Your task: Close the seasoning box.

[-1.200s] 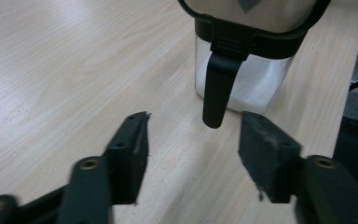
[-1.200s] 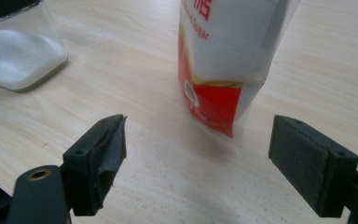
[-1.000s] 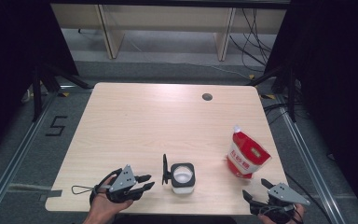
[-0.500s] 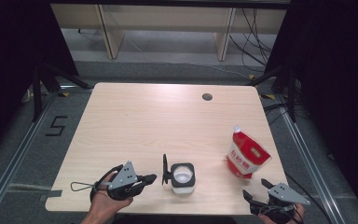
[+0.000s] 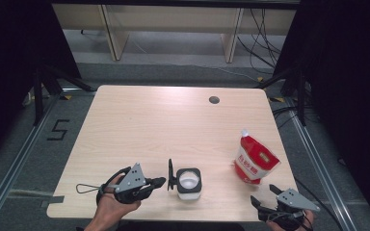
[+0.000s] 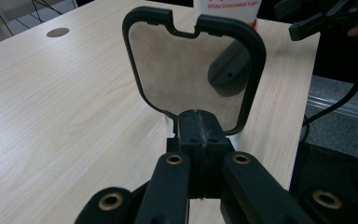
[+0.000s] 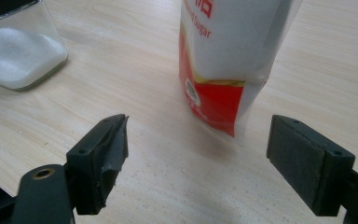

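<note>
A pale wooden table (image 5: 139, 125) seen from above, with a person's two hands entering at its 6 o'clock edge, each holding a two-jaw gripper.

The left gripper (image 5: 158, 182) sits at about 7 o'clock on the table. Its jaws are pressed together, and in the left gripper view they appear clamped on the lower edge of an upright hinged lid (image 6: 193, 65), a clear panel in a black frame. The lid belongs to a small square glass jar (image 5: 189, 183) at 6 o'clock, which holds white sugar (image 7: 14, 58).

The right gripper (image 5: 260, 206) rests at about 5 o'clock with its jaws spread wide and holding nothing. Just beyond it, at about 4 o'clock, stands a red and white pouch of white granulated sugar (image 5: 254, 160), its top corner looking torn or cut.

Likely handling: the pouch is soft film that will buckle and sag under a squeeze, and its contents shift, so the firmer, fuller lower half looks the safest hold. It would probably spill if tipped. The jar is rigid, smooth and breakable.

The jar and pouch stand apart, with bare table between. The raised lid stands on the jar's 9 o'clock side, away from the pouch. A round cable hole (image 5: 214, 100) lies well off at 1 o'clock.
</note>
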The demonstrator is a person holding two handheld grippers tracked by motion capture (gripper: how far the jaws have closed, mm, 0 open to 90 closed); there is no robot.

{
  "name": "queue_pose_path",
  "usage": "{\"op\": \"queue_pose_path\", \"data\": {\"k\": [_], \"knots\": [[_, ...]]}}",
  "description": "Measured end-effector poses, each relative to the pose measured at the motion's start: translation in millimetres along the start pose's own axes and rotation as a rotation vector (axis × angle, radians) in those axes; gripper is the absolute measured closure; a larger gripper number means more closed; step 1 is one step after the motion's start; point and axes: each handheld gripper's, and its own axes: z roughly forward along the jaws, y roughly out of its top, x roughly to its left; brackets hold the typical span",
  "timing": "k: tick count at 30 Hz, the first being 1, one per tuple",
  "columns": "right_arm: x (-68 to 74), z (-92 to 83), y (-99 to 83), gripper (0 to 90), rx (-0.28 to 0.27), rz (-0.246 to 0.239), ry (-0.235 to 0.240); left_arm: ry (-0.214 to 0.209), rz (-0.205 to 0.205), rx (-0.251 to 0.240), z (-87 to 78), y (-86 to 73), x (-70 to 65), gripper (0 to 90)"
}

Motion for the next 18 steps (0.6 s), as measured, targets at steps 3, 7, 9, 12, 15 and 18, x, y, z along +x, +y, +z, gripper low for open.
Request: {"op": "queue_pose_path", "data": {"k": [3, 7, 9, 12, 15, 18], "knots": [[-0.3, -0.1, 0.0, 21.2, -0.003, -0.001, -0.003, -0.003, -0.007, -0.002, 0.2, 2.7, -1.3, 89.5], [1.9, -0.7, -0.6, 21.1, 0.013, 0.027, -0.008, -0.006, 0.012, -0.007, 2.4, 7.0, -2.2, 89.5], [2.2, -0.8, -0.3, 21.1, 0.007, 0.032, -0.005, -0.014, 0.018, -0.010, 4.5, 8.5, -2.8, 89.5], [1.5, -0.6, -0.5, 21.1, 0.008, 0.023, -0.008, -0.013, 0.007, -0.004, 6.0, 10.8, -4.0, 89.5], [-0.6, 0.3, -0.2, 21.0, 0.000, 0.002, -0.003, -0.012, 0.025, -0.002, 7.6, 13.5, -4.0, 89.5], [-1.0, 0.4, -0.2, 21.0, -0.004, -0.006, -0.008, -0.020, 0.027, -0.007, 10.0, 15.6, -3.9, 89.5]]}}
